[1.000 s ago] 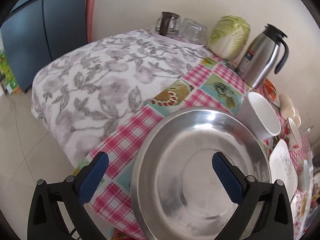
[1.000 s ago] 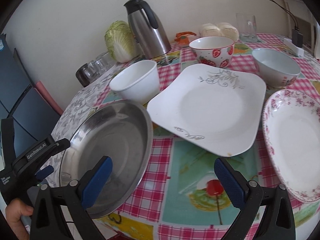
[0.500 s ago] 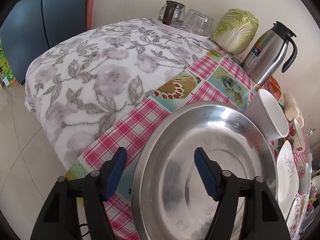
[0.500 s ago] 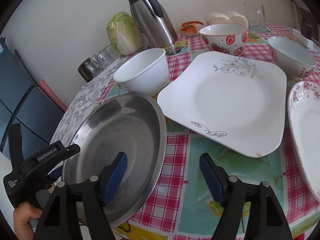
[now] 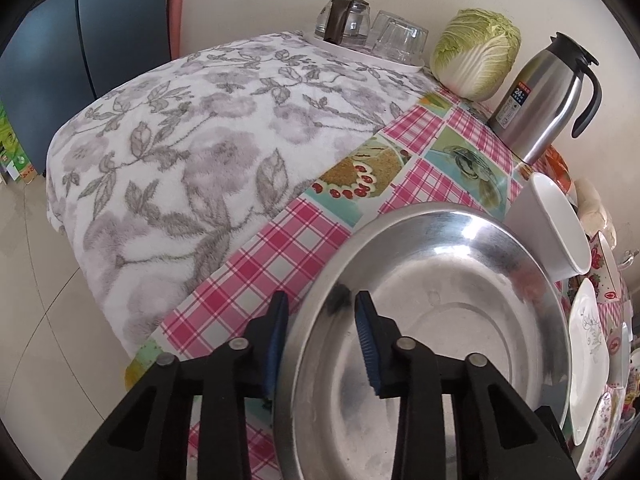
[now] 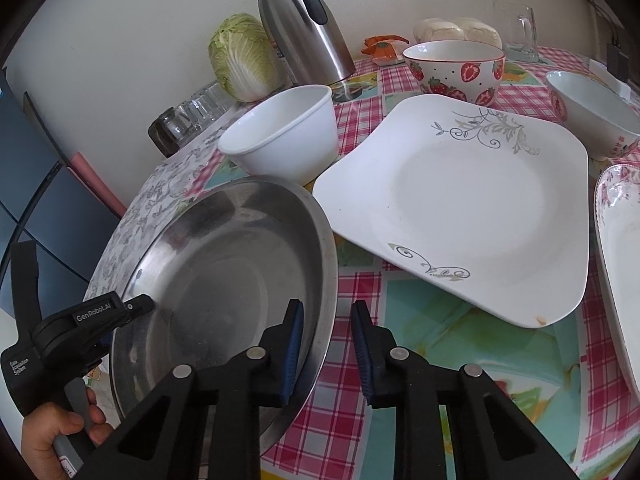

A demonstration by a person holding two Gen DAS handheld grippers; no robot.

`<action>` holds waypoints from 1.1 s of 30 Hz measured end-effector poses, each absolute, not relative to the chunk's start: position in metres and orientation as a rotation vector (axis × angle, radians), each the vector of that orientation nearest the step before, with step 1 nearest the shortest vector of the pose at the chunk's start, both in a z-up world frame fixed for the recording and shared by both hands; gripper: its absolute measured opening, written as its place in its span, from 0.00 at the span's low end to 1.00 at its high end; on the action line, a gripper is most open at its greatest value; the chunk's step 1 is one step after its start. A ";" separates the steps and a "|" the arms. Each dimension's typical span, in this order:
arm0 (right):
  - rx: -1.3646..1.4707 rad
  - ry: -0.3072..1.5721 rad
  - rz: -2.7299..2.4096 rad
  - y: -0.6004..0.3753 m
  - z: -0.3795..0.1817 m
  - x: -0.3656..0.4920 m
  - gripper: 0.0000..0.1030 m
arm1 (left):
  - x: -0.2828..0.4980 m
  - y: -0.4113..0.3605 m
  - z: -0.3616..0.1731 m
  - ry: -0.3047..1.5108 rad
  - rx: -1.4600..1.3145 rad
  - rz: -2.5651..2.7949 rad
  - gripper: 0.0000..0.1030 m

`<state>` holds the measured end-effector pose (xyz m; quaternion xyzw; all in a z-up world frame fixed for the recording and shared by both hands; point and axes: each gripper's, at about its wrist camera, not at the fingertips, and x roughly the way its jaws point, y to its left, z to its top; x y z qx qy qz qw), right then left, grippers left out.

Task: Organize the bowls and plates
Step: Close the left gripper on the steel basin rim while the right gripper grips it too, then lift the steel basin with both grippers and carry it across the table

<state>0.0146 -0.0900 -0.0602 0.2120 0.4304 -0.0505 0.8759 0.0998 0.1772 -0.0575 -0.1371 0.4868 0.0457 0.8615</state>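
A large steel plate [image 5: 440, 320] [image 6: 224, 280] lies at the table's near corner. My left gripper [image 5: 320, 300] straddles its left rim, one finger outside and one over the inner slope; the jaws are closing and a gap still shows. My right gripper [image 6: 326, 304] straddles the opposite rim, also closing, with gaps on both sides. A plain white bowl [image 6: 284, 132] stands just behind the plate. To its right lie a square white plate [image 6: 460, 216], a strawberry bowl [image 6: 456, 68], another white bowl [image 6: 592, 116] and a floral plate [image 6: 620, 248].
A steel thermos [image 6: 304, 28], a cabbage [image 6: 244, 56] and upturned glasses [image 5: 372, 28] line the wall. A grey floral cloth [image 5: 180, 140] covers the table's left end. A glass mug [image 6: 516, 28] and buns [image 6: 456, 32] stand at the back. The table edge drops to the floor at the left.
Both grippers' jaws have narrowed from wide open to a small gap around the steel plate's rim, and both have come closer and lower to it.
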 end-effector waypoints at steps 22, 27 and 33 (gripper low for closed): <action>0.318 0.858 -0.038 -0.070 -0.036 0.013 0.14 | 0.082 0.198 -0.044 0.962 -0.393 0.090 0.28; 0.299 0.825 -0.022 -0.069 -0.023 0.010 0.14 | 0.077 0.196 -0.024 0.912 -0.386 0.090 0.28; 0.280 0.763 -0.014 -0.075 -0.001 0.007 0.15 | 0.074 0.184 0.012 0.836 -0.360 0.074 0.28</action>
